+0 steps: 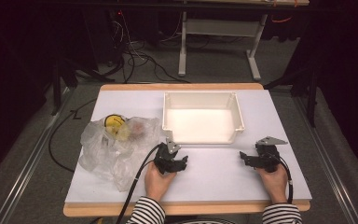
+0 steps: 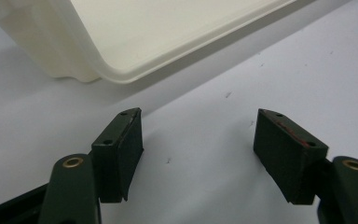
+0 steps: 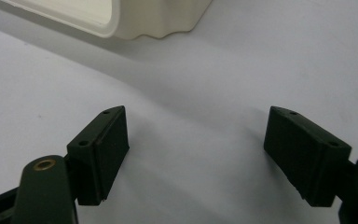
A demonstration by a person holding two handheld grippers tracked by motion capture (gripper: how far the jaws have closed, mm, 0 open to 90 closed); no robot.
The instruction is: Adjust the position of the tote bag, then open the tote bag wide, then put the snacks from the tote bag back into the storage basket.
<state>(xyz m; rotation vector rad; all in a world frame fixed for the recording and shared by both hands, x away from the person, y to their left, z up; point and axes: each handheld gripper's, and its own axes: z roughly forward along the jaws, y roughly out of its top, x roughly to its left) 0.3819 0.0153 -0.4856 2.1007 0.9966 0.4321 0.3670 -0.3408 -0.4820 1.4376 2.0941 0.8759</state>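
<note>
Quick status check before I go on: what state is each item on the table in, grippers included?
White bin: upright, empty.
Clear plastic bag: crumpled flat on the table, items inside, among them a yellow one; untouched.
Left gripper: open, nothing between the jaws, near the bin's front left corner.
Right gripper: open, holding nothing, low over the table.

A lab or recording studio is suggested: beyond the left gripper [image 1: 182, 163] and right gripper [image 1: 245, 157], loose cables [image 1: 135, 58] are strewn over grey carpet, a bench frame [image 1: 219, 39] is seen, and black curtains are hung around
</note>
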